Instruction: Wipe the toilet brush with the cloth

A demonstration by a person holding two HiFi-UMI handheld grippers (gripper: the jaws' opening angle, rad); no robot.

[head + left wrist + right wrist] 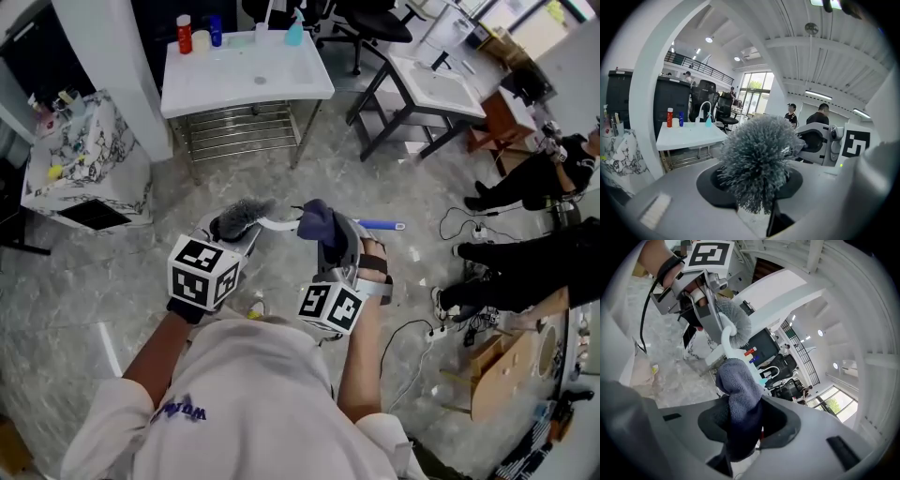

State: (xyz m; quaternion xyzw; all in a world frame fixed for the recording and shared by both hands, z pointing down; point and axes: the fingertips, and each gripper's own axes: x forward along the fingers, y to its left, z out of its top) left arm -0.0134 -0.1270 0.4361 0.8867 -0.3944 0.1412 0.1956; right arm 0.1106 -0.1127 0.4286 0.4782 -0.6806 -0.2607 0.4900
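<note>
Head view: clamps brush (246, 214) bristles in left gripper (232, 232) jaws; grasps cloth (317, 223) in right gripper (328, 246) jaws, against handle (279, 223).

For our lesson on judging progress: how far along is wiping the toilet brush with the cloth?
Done: the left gripper holds the grey-bristled, white-handled toilet brush near its head; the right gripper pinches the purple-blue fabric cloth. In hand: the cloth rests against the white handle. Left: the blue far end and the bristles appear not yet wiped; how clean anything is cannot be told.
</note>
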